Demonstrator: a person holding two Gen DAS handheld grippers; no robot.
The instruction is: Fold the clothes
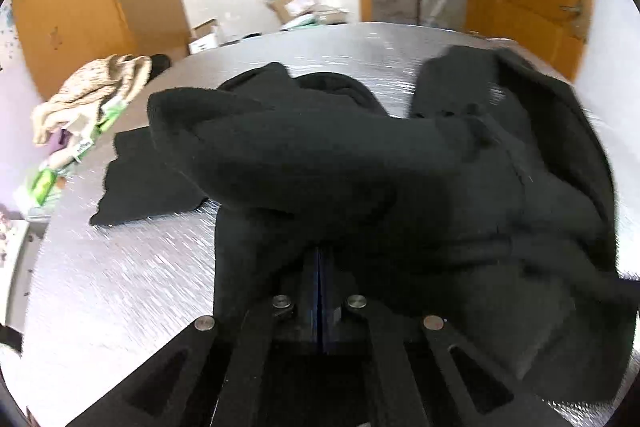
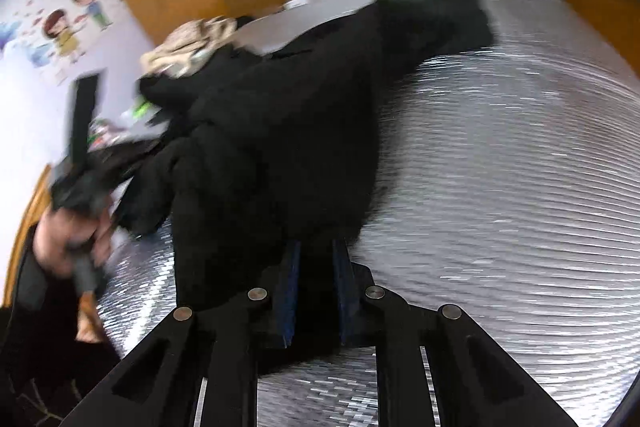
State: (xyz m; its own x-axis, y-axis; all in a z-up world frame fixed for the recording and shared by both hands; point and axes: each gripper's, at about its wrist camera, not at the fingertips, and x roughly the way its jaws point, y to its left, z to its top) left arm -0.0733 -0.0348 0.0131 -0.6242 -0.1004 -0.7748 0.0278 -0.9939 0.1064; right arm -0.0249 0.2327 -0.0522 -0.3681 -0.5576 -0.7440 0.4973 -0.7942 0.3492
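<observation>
Both tongs, left (image 1: 320,259) and right (image 2: 316,247), clamp the garment (image 1: 360,167) (soft, floppy fleece; best held at edges) over the tabletop (image 2: 520,167).

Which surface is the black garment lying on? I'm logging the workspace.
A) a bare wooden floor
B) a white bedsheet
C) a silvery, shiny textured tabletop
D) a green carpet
C: the black garment, clamped by the left gripper, drapes over the silvery tabletop, whose shiny texture also fills the right wrist view.
</observation>
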